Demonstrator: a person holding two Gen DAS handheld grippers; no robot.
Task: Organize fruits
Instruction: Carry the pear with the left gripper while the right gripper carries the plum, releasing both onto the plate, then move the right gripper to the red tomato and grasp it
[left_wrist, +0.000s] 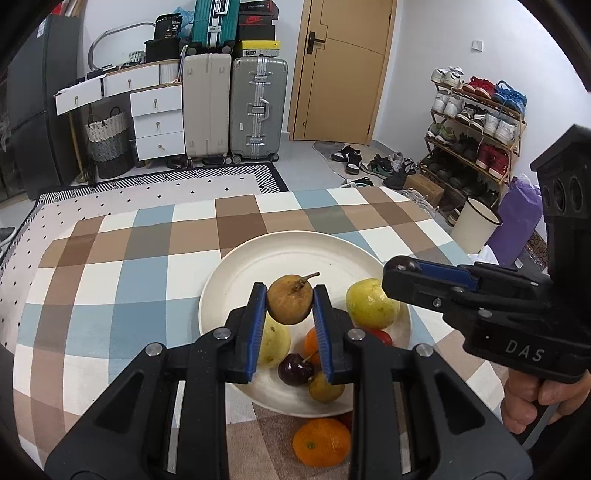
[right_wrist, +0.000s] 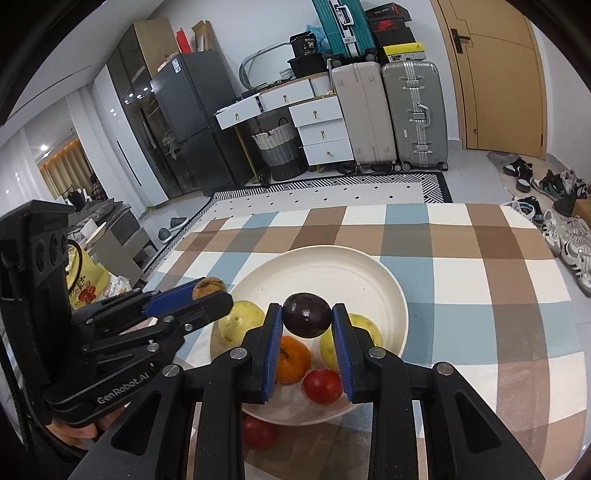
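My left gripper (left_wrist: 290, 291) is shut on a brown round fruit (left_wrist: 290, 302) with a stem and holds it above the white plate (left_wrist: 295, 247). My right gripper (right_wrist: 306, 310) is shut on a dark purple fruit (right_wrist: 306, 317) over the same plate (right_wrist: 332, 266). On the plate lie two yellow-green fruits (left_wrist: 371, 304) (left_wrist: 275, 343), an orange (right_wrist: 291, 360), a red tomato (right_wrist: 322, 386), a dark cherry (left_wrist: 295, 369) and a small yellowish fruit (left_wrist: 325, 387). In the left wrist view the right gripper (left_wrist: 397, 271) reaches in from the right. The left gripper (right_wrist: 216, 295) shows at the left of the right wrist view.
An orange (left_wrist: 321, 441) and a red tomato (right_wrist: 258, 432) lie on the checked tablecloth (left_wrist: 122, 280) just in front of the plate. A hand (left_wrist: 535, 398) grips the right tool's handle. Beyond the table stand suitcases (left_wrist: 258, 107), drawers and a shoe rack (left_wrist: 476, 125).
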